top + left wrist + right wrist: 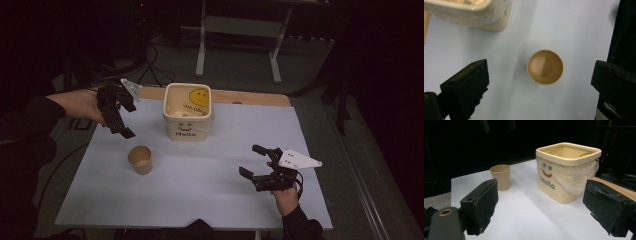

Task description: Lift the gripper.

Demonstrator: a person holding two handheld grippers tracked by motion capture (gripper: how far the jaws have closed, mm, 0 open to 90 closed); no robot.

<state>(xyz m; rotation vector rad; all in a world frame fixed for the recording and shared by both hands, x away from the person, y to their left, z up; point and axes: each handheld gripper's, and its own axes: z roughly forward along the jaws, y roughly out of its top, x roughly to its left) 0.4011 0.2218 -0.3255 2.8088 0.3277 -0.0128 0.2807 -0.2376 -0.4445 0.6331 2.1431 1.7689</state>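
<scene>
While the left gripper [119,112] hovers above the paper cup [140,159] with jaws wide apart, the cup stands upright on the white surface [200,190], well clear of every edge. The right gripper [257,167], jaws also apart, sits near the right edge. The bin [187,112] stands behind the cup.

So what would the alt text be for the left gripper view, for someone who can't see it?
Seen from straight above, an empty brown paper cup stands upright on a white table, framed between the left gripper's two wide-open black jaws. A corner of a cream bin with a plastic liner shows at the upper left.
</scene>
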